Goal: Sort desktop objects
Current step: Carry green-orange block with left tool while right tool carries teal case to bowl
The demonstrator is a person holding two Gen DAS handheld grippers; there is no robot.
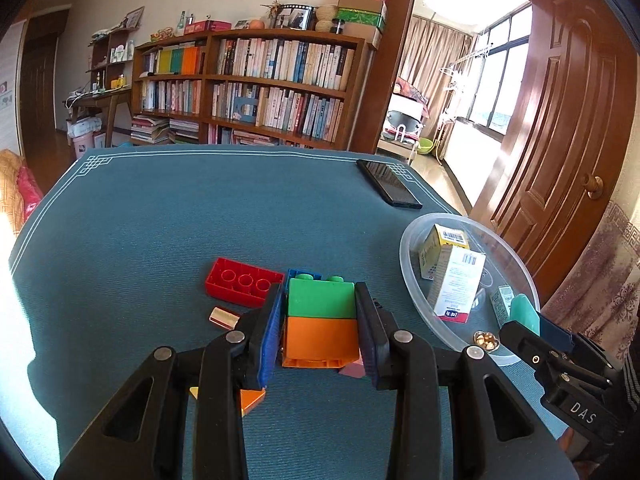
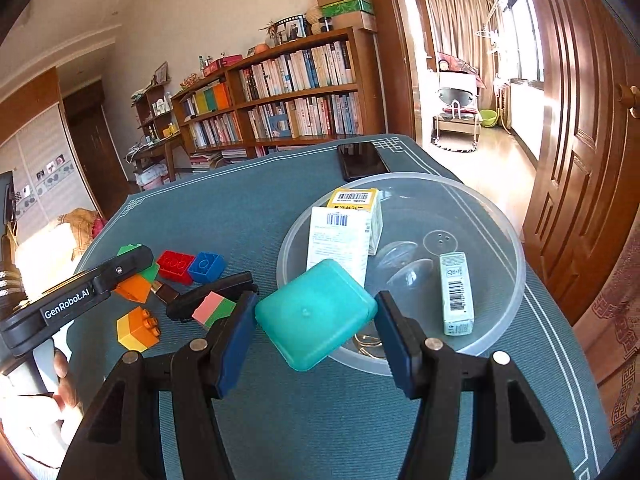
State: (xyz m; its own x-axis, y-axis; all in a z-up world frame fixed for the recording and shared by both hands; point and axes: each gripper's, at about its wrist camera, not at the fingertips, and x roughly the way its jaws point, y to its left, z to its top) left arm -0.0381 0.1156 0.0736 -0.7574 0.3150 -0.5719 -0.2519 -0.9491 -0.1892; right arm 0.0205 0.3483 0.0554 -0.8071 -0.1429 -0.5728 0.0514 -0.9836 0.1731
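Observation:
My left gripper [image 1: 320,320] is shut on a green-on-orange block stack [image 1: 322,300], held above the teal cloth. Behind the stack lie a red brick [image 1: 242,286] and a blue brick [image 1: 304,274]. My right gripper [image 2: 316,328] is shut on a teal plastic case [image 2: 316,312] at the near rim of a clear bowl [image 2: 500,220]. The bowl holds a white box [image 2: 340,236], a yellow box [image 2: 356,198] and a slim pale box [image 2: 456,292]. On the cloth lie an orange-yellow block [image 2: 138,330] and a pink-green block [image 2: 214,306].
A black phone [image 1: 388,183] lies at the table's far right corner. A small copper piece [image 1: 224,317] sits left of my left fingers. A gold trinket [image 1: 486,340] rests by the bowl's near rim. A wooden door [image 1: 560,140] stands at the right.

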